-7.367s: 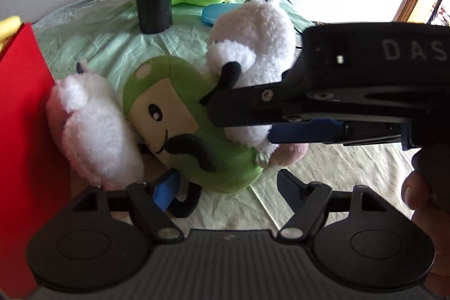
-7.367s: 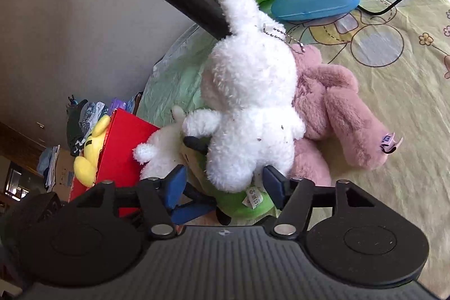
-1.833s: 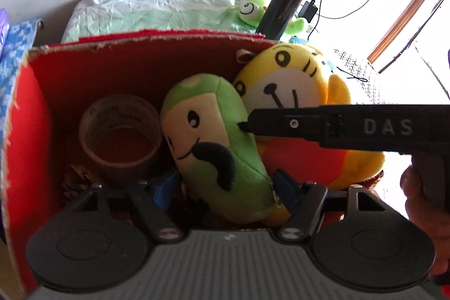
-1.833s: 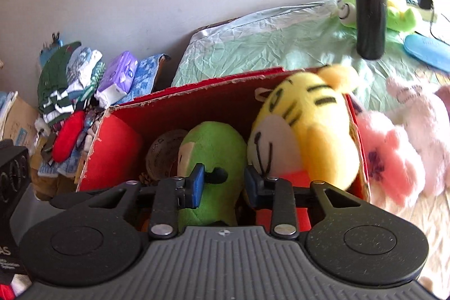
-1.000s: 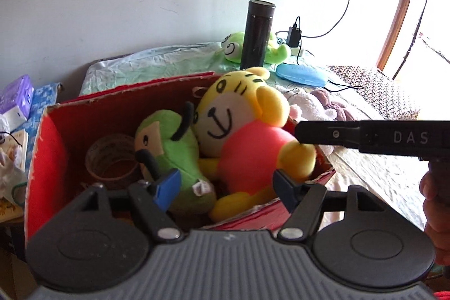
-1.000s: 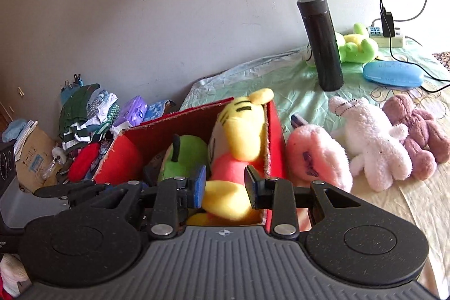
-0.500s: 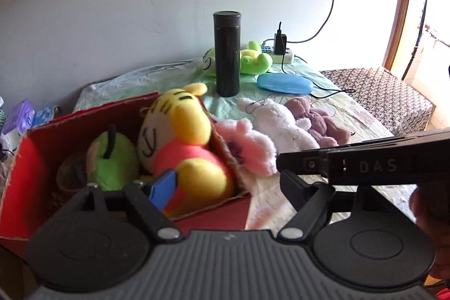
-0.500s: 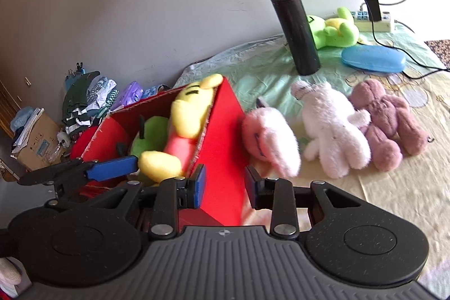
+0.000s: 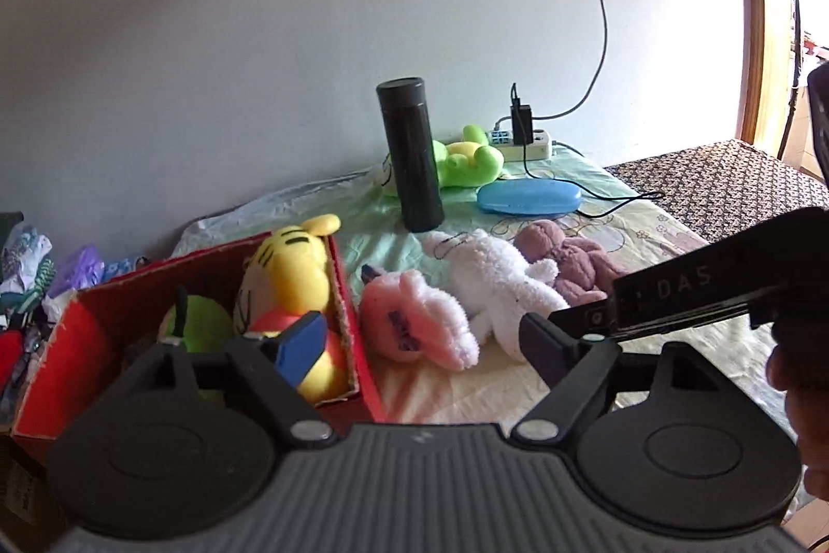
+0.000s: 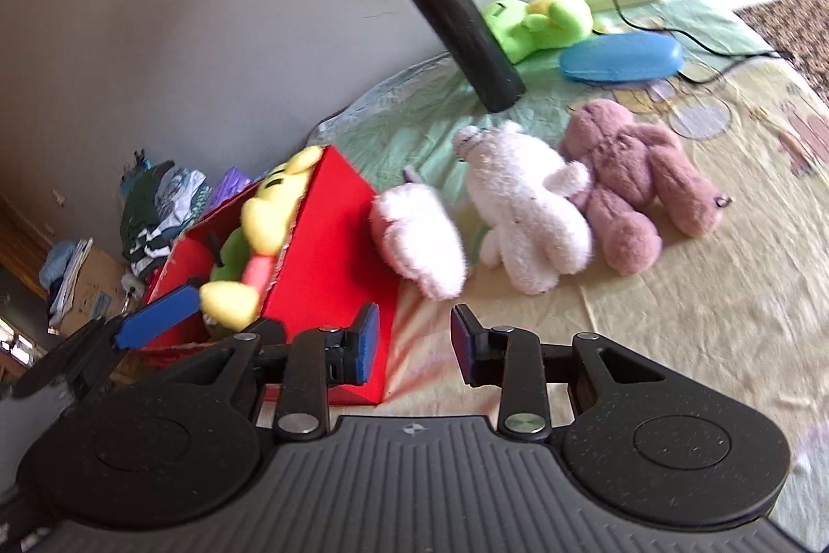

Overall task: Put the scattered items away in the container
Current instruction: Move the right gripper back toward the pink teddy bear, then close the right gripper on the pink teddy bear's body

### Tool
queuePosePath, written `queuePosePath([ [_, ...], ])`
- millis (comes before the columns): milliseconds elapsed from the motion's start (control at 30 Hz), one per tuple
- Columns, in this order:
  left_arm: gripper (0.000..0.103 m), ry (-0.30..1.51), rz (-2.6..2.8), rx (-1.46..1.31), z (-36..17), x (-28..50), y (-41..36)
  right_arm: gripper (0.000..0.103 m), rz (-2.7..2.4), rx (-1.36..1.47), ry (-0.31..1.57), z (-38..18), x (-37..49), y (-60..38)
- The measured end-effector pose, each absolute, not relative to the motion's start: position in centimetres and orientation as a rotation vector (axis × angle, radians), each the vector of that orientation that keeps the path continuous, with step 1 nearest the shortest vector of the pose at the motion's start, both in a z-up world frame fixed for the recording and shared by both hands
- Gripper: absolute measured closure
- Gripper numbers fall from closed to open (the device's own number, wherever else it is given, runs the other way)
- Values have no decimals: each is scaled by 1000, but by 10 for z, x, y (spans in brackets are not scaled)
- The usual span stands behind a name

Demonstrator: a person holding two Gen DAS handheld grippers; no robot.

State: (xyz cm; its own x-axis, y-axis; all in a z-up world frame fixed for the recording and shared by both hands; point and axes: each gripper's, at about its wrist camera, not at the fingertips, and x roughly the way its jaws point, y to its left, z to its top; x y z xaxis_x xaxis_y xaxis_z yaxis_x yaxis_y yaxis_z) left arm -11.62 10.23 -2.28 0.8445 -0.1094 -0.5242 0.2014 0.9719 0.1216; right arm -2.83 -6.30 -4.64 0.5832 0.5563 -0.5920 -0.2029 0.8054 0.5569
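Between placements: red box (image 9: 357,325) already loaded with the yellow tiger (image 9: 295,273) and green plush (image 9: 199,330). Left hand-held gripper (image 9: 414,345) is seen opening, empty; right hand-held gripper (image 10: 412,345) part open, empty. Pink plush (image 10: 419,237), on the bed just beside the box, is judged next, to be straddled and pinched.

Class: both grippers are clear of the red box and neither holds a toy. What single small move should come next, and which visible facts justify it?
Probably move the right gripper forward to the pink plush. Its jaws stand apart and empty, pointing that way, and this toy lies nearest the red box, beside the white plush. The left gripper, also empty, has its jaws opening.
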Motion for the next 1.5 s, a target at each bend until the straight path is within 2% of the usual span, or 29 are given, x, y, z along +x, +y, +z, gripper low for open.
queuePosePath([
  [200, 20, 677, -304, 77, -46, -97, 83, 69, 356, 471, 879, -63, -16, -78],
  [300, 27, 796, -347, 13, -66, -83, 81, 69, 289, 484, 889, -73, -12, -88],
  [367, 29, 834, -351, -15, -74, -77, 81, 69, 252, 505, 910, -81, -9, -96],
  [933, 33, 842, -544, 114, -100, -36, -5, 66, 32, 571, 894, -107, 5, -172],
  [1100, 32, 851, -556, 200, -119, -10, -30, 58, 49, 586, 843, -105, 22, -188],
  [1500, 31, 932, -493, 95, -140, 24, -13, 56, 158, 449, 876, -126, 76, -161],
])
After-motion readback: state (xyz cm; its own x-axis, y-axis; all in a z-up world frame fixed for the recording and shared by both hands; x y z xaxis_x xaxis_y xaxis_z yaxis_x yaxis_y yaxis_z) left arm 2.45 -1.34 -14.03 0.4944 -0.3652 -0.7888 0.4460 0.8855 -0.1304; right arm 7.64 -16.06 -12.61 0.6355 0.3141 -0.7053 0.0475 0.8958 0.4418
